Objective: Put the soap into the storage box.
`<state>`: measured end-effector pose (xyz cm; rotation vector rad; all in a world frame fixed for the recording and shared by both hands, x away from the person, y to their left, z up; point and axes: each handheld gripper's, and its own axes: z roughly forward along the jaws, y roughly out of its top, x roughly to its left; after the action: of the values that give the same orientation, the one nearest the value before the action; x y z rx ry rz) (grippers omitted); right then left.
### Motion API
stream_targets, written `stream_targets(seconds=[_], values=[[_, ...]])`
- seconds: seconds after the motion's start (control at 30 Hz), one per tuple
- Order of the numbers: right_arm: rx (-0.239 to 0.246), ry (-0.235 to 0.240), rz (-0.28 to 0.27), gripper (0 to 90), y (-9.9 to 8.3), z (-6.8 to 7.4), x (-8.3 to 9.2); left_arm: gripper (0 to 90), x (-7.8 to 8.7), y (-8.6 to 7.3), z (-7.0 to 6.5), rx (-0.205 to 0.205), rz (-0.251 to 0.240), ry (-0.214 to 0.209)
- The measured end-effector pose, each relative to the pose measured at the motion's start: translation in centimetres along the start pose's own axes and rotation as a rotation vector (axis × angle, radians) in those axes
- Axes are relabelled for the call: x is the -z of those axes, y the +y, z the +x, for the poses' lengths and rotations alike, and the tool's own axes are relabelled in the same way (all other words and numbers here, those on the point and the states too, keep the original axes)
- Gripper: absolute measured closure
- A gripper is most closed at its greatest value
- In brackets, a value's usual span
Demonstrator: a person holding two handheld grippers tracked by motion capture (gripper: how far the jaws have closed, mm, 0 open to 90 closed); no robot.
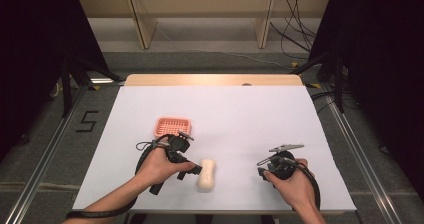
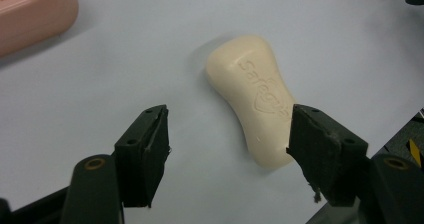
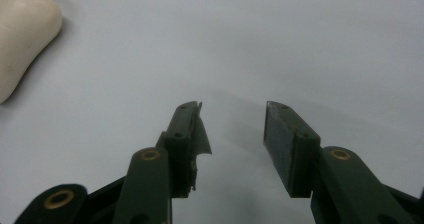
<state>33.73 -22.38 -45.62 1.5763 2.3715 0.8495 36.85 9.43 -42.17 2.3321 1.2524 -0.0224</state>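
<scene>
Near the front edge of the table (image 1: 215, 104), a little left of its middle, lies the cream soap bar (image 1: 206, 174), flat on the white cover with its stamped face up. Left gripper (image 1: 192, 170) is right beside it now, coming in from the bar's left side, jaws spread wide. From the left gripper view the soap bar (image 2: 255, 96) sits ahead of the gripper (image 2: 227, 136), off toward the right-hand jaw, whose tip overlaps the bar's near end; whether it touches, I cannot tell. Nothing is pinched between the pads. Behind the left hand (image 1: 159, 166), further in from the front edge, sits the pink basket (image 1: 172, 126), and its rim (image 2: 35, 14) peeks in at the top left corner of the left gripper view. Over toward the front right corner, the right gripper (image 1: 264, 166) sits low over the white cover, jaws apart (image 3: 232, 134) with bare table between them, well clear of the soap.
</scene>
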Motion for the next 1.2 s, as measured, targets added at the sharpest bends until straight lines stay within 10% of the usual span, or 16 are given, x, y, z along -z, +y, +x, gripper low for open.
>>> stream_targets(seconds=[1.2], values=[[-0.008, -0.009, 0.002, 57.1, -0.1, -0.1, -0.2, 30.3, -2.9, 2.1, -2.0, 0.059, 0.072, -0.004]])
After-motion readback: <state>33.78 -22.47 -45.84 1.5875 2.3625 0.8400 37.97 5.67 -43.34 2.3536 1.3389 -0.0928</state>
